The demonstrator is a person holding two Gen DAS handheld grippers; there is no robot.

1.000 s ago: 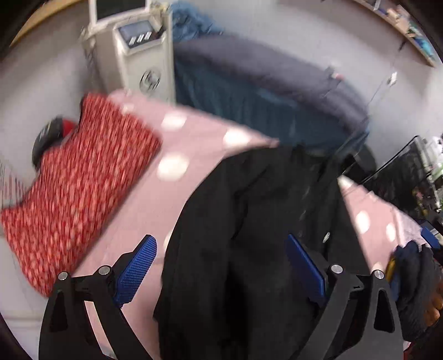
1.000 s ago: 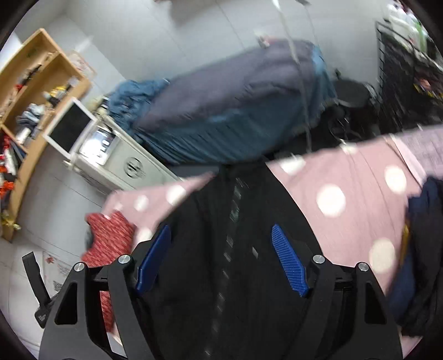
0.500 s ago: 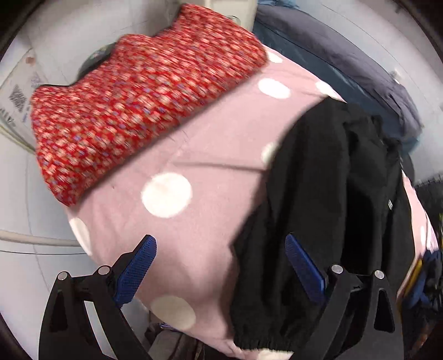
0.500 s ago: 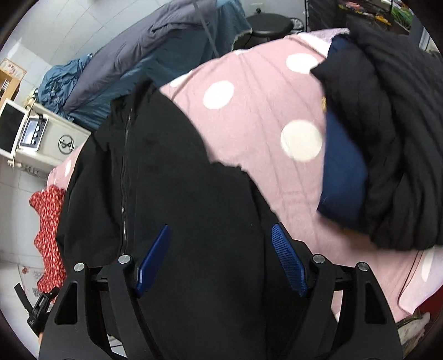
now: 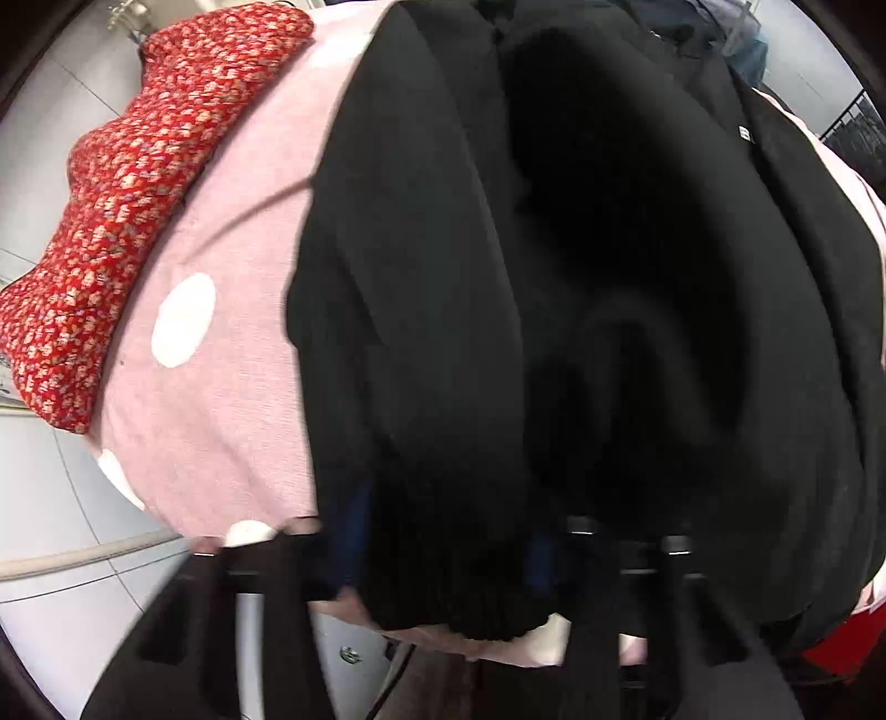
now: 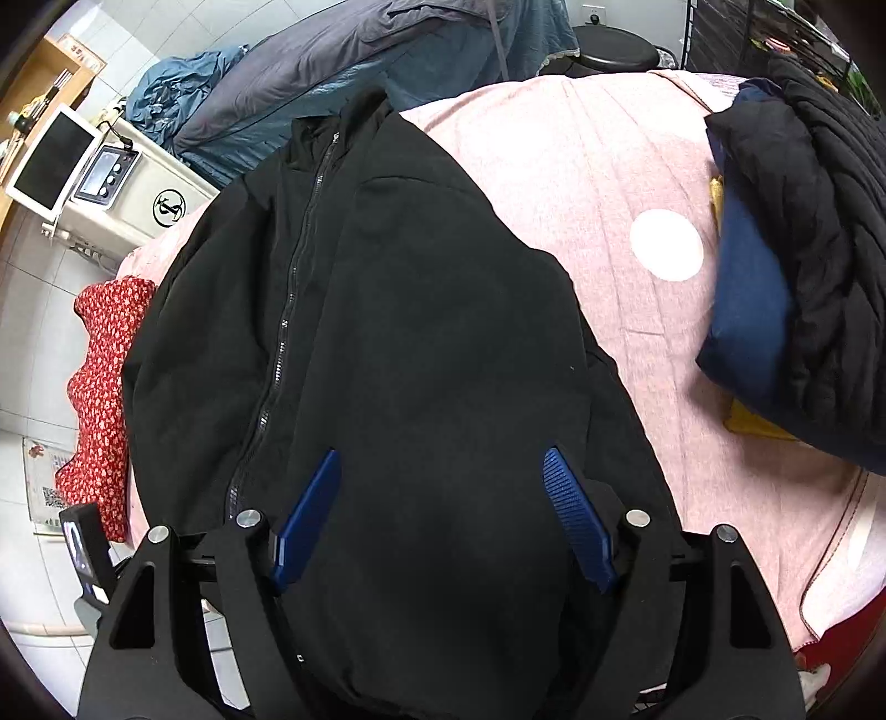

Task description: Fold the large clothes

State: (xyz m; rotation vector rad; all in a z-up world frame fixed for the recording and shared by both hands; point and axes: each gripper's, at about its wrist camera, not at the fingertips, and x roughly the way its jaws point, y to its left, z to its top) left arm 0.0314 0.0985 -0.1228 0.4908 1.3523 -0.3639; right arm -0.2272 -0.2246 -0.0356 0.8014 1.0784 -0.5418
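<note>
A black zip-up jacket [image 6: 387, 310] lies spread on the pink polka-dot bed cover [image 6: 609, 183], collar at the far end. In the left wrist view the jacket [image 5: 554, 277] fills most of the frame. Its ribbed hem edge is bunched between the blue pads [image 5: 349, 531] of my left gripper [image 5: 443, 548]. The jaws are closing and the pads press on the cloth at the bed's near edge. My right gripper [image 6: 443, 509] hovers over the jacket's lower right part, open, with its blue fingers [image 6: 576, 515] wide apart and only flat cloth below them.
A red floral garment [image 5: 122, 183] lies at the bed's left end. A pile of dark blue and black clothes [image 6: 786, 266] sits on the right. Beyond the bed are a white appliance [image 6: 116, 188], a blue-grey quilt [image 6: 343, 72] and a wire rack [image 6: 775, 33].
My left gripper dropped to the bed's near edge and closed from wide open onto the jacket's hem. The right gripper came lower over the jacket and stayed open.
</note>
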